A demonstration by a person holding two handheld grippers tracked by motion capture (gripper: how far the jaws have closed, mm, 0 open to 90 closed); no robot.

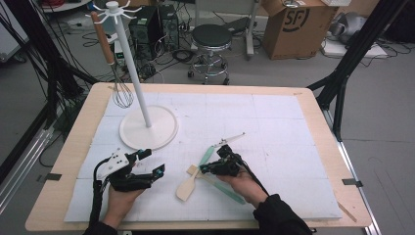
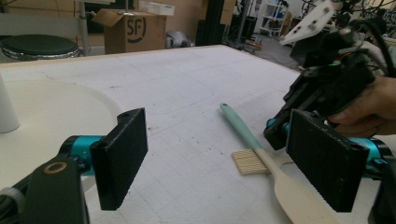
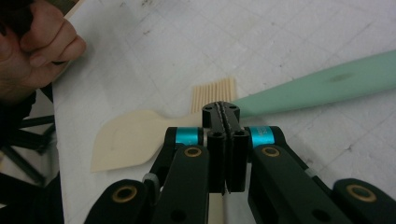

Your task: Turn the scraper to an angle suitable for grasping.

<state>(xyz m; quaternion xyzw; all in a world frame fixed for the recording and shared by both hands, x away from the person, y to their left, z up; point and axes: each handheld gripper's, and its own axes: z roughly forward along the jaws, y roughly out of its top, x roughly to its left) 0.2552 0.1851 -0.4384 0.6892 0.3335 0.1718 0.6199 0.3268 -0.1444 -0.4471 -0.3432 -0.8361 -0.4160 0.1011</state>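
A spatula (image 1: 186, 189) with a cream blade and a mint handle (image 3: 327, 86) lies near the middle of the white mat. It crosses a brush with cream bristles (image 3: 215, 94) (image 2: 250, 162). My right gripper (image 1: 202, 170) (image 3: 222, 112) is shut, jaws pressed flat together with nothing seen between them. Its tips hover right over the spot where the two utensils cross. My left gripper (image 1: 152, 162) (image 2: 217, 158) stands wide open and empty to the left of the spatula, low over the mat. A wooden-handled whisk (image 1: 121, 93) hangs on the white hook stand (image 1: 133, 63).
The stand's round base (image 1: 166, 132) sits at the back left of the mat. A slim metal utensil (image 1: 231, 140) lies just beyond my right gripper. Past the table are a stool (image 1: 211, 36) and a cardboard box (image 1: 298, 27).
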